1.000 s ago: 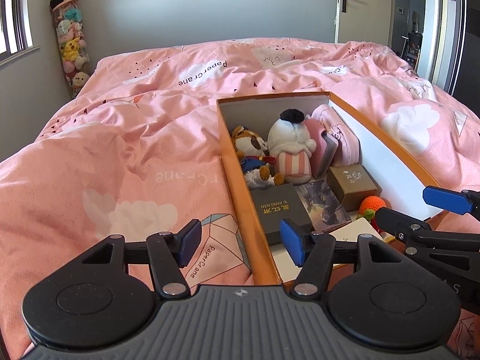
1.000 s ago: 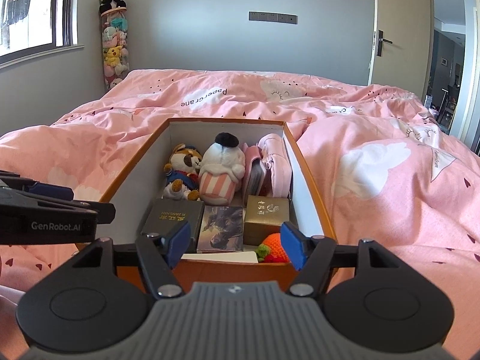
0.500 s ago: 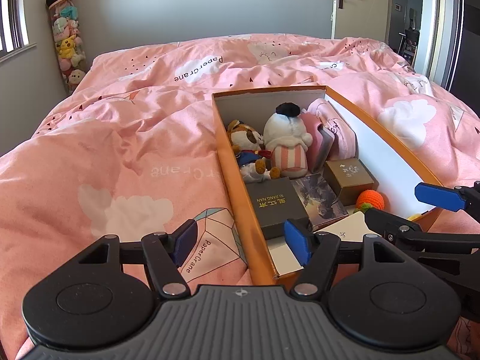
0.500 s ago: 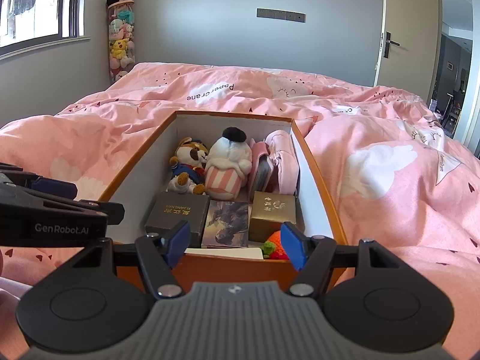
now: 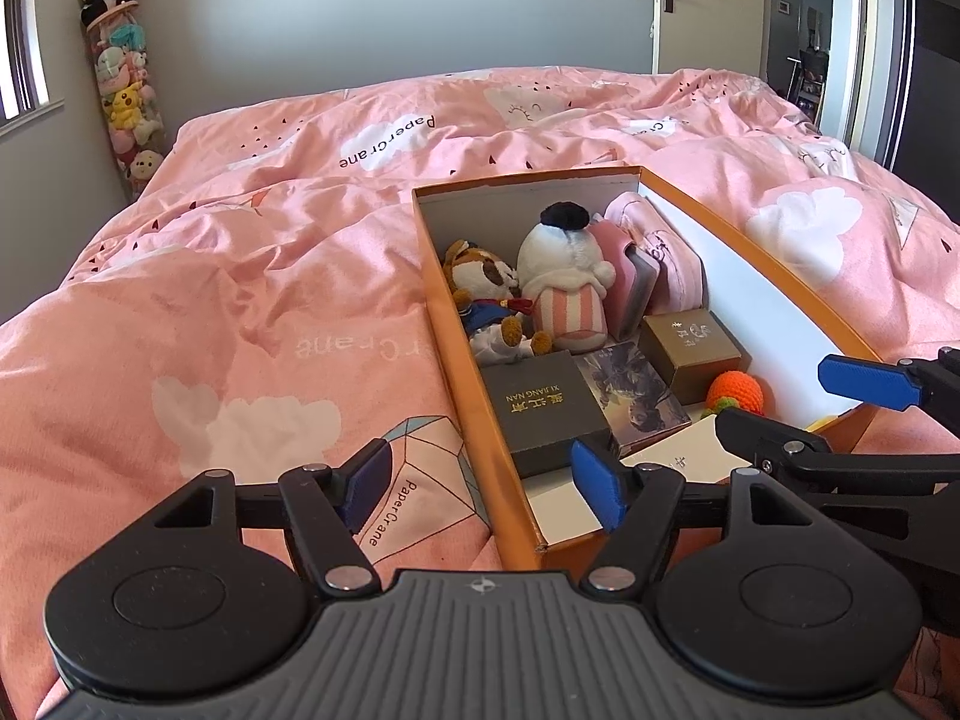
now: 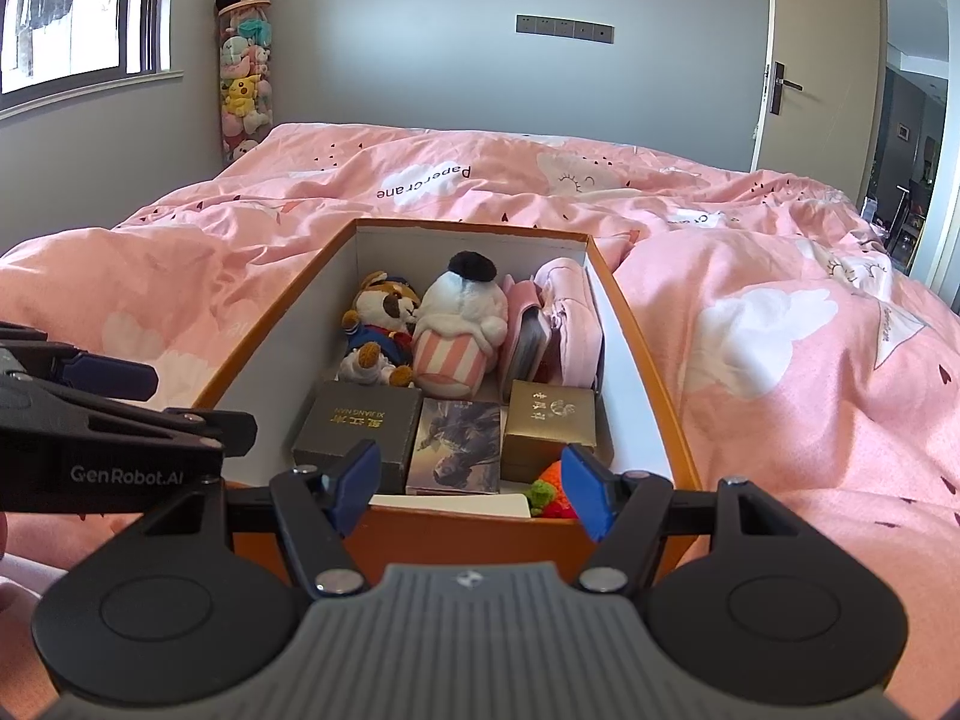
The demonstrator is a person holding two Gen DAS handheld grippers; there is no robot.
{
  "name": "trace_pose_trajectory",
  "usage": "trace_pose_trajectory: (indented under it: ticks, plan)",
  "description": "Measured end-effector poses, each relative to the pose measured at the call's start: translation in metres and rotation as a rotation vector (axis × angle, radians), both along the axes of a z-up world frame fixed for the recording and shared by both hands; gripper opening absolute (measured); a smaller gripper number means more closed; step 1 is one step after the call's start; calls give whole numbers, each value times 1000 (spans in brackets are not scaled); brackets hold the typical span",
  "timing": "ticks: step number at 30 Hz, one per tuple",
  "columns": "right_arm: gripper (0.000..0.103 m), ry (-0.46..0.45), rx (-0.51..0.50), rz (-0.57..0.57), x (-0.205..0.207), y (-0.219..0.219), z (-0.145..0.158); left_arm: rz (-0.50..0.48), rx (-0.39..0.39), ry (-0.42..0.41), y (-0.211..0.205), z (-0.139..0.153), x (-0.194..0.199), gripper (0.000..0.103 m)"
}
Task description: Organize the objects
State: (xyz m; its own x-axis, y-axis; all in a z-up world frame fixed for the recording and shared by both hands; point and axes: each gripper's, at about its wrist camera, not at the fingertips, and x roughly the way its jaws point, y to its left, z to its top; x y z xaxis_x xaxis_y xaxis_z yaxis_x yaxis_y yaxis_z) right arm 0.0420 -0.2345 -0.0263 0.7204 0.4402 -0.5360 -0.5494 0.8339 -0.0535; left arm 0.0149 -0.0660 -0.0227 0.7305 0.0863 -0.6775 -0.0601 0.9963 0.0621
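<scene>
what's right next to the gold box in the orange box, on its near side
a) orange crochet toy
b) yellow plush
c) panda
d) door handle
a, the orange crochet toy lies just in front of the gold box, inside the orange box.

Both views are bright with daylight. In the right wrist view it enters through the window (image 6: 78,12) at upper left, which is overexposed to near white. The grey wall (image 6: 420,60) shows a soft pale patch of light. Sun falls across the pink duvet (image 5: 240,300), its folds casting gentle shadows, and the white inner wall of the box (image 5: 750,294) glares. The doorway (image 6: 912,138) on the right is dim. Focus is sharp throughout; fisheye distortion bends door and window frames, and the corners darken.
</scene>
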Motion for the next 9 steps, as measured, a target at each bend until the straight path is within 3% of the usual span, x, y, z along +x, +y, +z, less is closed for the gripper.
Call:
trace_pose_trajectory:
  ticks: [9]
  plan:
    - [68,0,0,0,0,0,0,6,11,-4,-1,0,0,81]
